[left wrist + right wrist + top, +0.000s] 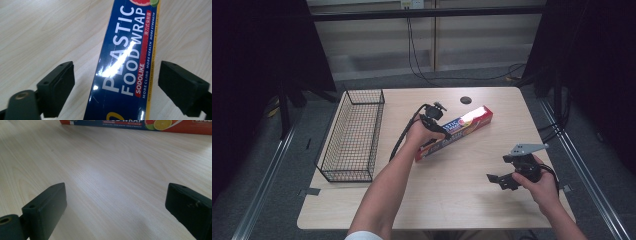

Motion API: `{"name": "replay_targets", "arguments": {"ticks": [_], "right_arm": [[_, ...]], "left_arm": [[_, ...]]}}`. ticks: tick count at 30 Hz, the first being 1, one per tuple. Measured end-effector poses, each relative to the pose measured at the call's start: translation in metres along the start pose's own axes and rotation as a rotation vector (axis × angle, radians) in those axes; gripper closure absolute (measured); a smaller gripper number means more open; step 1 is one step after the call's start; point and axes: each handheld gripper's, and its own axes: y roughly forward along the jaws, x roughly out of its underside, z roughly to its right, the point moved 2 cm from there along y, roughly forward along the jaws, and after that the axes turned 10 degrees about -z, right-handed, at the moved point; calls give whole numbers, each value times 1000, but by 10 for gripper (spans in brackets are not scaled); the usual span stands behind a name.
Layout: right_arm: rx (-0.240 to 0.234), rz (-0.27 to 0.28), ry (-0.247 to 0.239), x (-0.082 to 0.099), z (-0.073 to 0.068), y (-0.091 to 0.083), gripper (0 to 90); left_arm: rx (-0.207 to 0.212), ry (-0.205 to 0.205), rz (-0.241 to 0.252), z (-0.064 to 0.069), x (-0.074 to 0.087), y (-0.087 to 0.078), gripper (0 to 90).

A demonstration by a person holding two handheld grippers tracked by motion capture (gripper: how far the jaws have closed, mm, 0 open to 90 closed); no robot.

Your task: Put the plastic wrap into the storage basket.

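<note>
A long blue and red box of plastic food wrap (462, 125) lies slantwise on the light wooden table (452, 200), near its middle. My left gripper (437, 131) comes down over the box's near half. In the left gripper view the box (125, 62) runs between the two black pads, with bare table showing on both sides, so my left gripper (116, 67) is open around it. My right gripper (499, 181) hovers low over the table's front right, open with nothing between its jaws. In the right gripper view the box (140, 123) lies far ahead of my right gripper (115, 192).
A black wire basket (367, 91) stands along the table's left side, with nothing in it. A small black round cap (466, 100) sits in the tabletop behind the box. Cables run across the floor beyond the table's far edge.
</note>
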Motion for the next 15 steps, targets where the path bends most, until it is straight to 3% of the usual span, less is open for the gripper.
{"name": "replay_targets", "arguments": {"ticks": [3,6,7,8,9,13,15], "right_arm": [[-1,1,-2,0,0,0,35],[2,1,-4,0,0,0,36],[2,1,-6,0,1,0,36],[2,1,-6,0,1,0,36],[3,4,-3,0,1,0,35],[3,4,0,1,1,0,35],[1,3,-1,0,1,-1,36]], "left_arm": [[-9,6,-2,0,-1,3,194],[5,24,-21,1,-1,5,260],[19,20,-25,1,0,5,330],[29,23,-26,2,0,5,330],[14,51,-34,2,0,5,345],[20,37,-53,4,0,4,369],[21,28,-92,7,2,1,382]]}}
